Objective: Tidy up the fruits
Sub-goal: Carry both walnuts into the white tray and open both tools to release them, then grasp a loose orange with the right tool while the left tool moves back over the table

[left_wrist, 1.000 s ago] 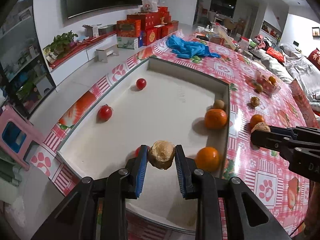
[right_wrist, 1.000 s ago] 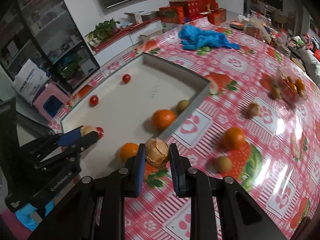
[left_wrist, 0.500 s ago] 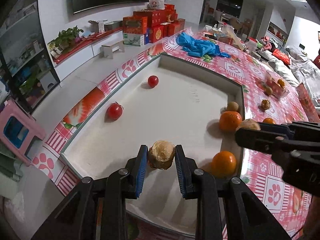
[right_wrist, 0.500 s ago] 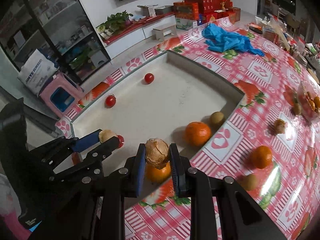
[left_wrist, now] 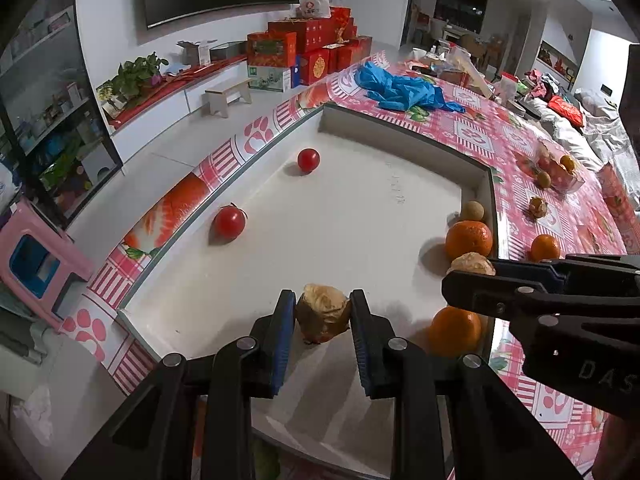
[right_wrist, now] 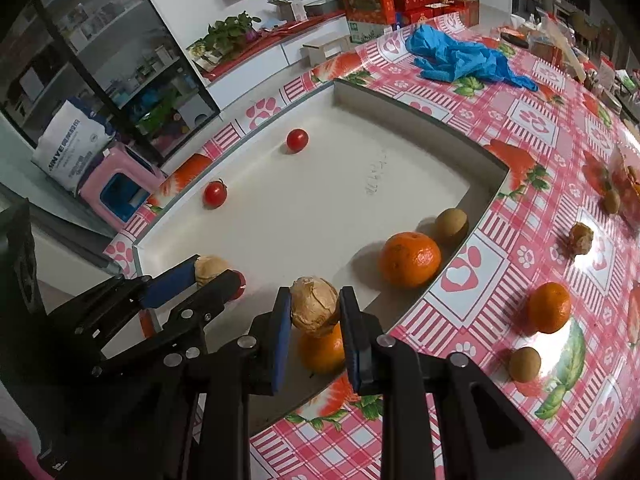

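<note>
My left gripper [left_wrist: 322,300] is shut on a tan, papery-skinned fruit [left_wrist: 322,314], low over the near end of the white tray [left_wrist: 360,220]. The right gripper [right_wrist: 315,296] is shut on a second tan fruit [right_wrist: 314,308] just above an orange [right_wrist: 322,354] at the tray's near right edge. Each gripper shows in the other's view: the right gripper [left_wrist: 468,274] at the right, the left gripper [right_wrist: 214,270] at the left. The tray [right_wrist: 320,200] also holds two red tomatoes [left_wrist: 308,160] [left_wrist: 229,222], a bigger orange [right_wrist: 410,260] and a brown round fruit [right_wrist: 451,221].
The checked tablecloth to the right carries an orange [right_wrist: 548,307], a brown round fruit [right_wrist: 525,364] and a husked fruit [right_wrist: 581,239]. A clear box of fruit [left_wrist: 556,168] stands farther right. Blue gloves [right_wrist: 460,60] lie beyond the tray. A small red fruit [right_wrist: 240,280] sits behind the left gripper.
The right gripper has carried its tan fruit leftward from over the tablecloth to above the tray's near orange. The left gripper has stayed about where it was.
</note>
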The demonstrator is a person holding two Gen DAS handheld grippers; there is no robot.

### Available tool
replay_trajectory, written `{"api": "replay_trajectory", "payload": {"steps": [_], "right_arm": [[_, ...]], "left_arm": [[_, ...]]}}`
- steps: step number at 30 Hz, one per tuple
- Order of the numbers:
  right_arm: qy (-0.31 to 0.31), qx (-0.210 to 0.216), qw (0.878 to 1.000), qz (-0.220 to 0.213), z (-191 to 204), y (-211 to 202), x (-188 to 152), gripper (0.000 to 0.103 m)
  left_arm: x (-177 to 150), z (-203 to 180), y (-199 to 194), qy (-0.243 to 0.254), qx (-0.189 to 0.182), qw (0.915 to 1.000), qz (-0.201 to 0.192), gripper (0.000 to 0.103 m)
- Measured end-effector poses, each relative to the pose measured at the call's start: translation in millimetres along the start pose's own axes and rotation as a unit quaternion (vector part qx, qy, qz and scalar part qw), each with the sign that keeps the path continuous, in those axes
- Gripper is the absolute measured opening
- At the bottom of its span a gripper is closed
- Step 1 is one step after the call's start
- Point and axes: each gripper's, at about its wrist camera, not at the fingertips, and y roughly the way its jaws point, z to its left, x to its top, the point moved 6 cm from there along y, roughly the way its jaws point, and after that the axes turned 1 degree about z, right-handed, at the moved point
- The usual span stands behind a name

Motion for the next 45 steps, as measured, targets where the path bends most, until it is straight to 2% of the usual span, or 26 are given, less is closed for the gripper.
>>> {"api": "replay_trajectory", "payload": {"steps": [1,2,3,4,5,6,7,8,13,18,25,28,33,39,42,43,45], "right_arm": [[0.001,0.002,1.000,0.001,-0.1,0.7,-0.2,0.028],[0.002,0.006,1.000,0.003,-0.9,2.3,0.0,0.036],[0.004,0.007,1.000,0.004,-1.1,2.7,-0.1,0.044],[0.009,0.004,1.000,0.004,-2.7,2.5,-0.1,0.062],[0.015,-0.003,1.000,0.000,-5.3,0.6,-0.3,0.080],[0.020,-0.004,1.000,-0.004,-7.6,-1.8,-0.2,0.085],[0.024,-0.003,1.000,-0.012,-9.4,-5.4,0.2,0.085],[0.028,-0.002,0.999,-0.018,-11.7,-8.9,0.8,0.085],[0.060,-0.007,0.997,-0.039,-32.8,-25.5,-0.1,0.089],[0.103,-0.036,0.992,-0.060,-78.5,-43.7,-13.5,0.090],[0.188,-0.100,0.976,-0.048,-169.0,-54.9,-55.9,0.090],[0.204,-0.113,0.971,-0.044,-189.7,-54.1,-65.3,0.090],[0.202,-0.106,0.973,-0.039,-194.4,-43.9,-62.2,0.090],[0.181,-0.110,0.976,-0.052,-182.4,-27.1,-37.3,0.090],[0.173,-0.107,0.978,-0.055,-176.5,-19.0,-27.8,0.080],[0.168,-0.107,0.979,-0.052,-174.5,-15.4,-25.3,0.070],[0.155,-0.122,0.979,-0.054,-171.6,-11.4,-21.7,0.062]], "left_arm": [[0.0,0.1,0.0,0.000,0.000,1.0000,0.000,0.030],[-0.3,0.7,0.4,-0.002,0.002,1.0000,0.002,0.031],[-1.1,1.6,1.2,-0.003,0.003,1.0000,0.004,0.043],[-1.8,2.8,2.0,-0.006,0.006,0.9999,0.007,0.078],[-2.5,6.1,1.0,-0.013,0.017,0.9998,0.004,0.092],[-2.6,9.7,-3.5,-0.020,0.026,0.9994,-0.011,0.100],[-2.0,12.0,-10.2,-0.027,0.028,0.9988,-0.031,0.100],[-1.5,11.9,-12.8,-0.026,0.024,0.9988,-0.034,0.100],[1.6,8.1,-13.4,-0.017,0.031,0.9991,-0.024,0.100],[4.5,-8.3,-14.2,-0.021,0.015,0.9995,-0.017,0.100],[6.3,-63.4,-22.9,0.026,-0.009,0.9992,-0.027,0.100],[3.8,-92.0,-25.2,0.058,-0.021,0.9977,-0.029,0.100],[-2.9,-120.9,-23.3,0.092,-0.031,0.9952,-0.018,0.100],[-9.6,-119.7,-24.6,0.097,-0.040,0.9945,-0.002,0.100],[-11.1,-114.5,-26.4,0.096,-0.039,0.9947,0.002,0.100],[-10.9,-113.5,-26.6,0.096,-0.038,0.9947,0.002,0.100],[-9.0,-112.1,-27.4,0.096,-0.039,0.9947,0.001,0.100]]}}
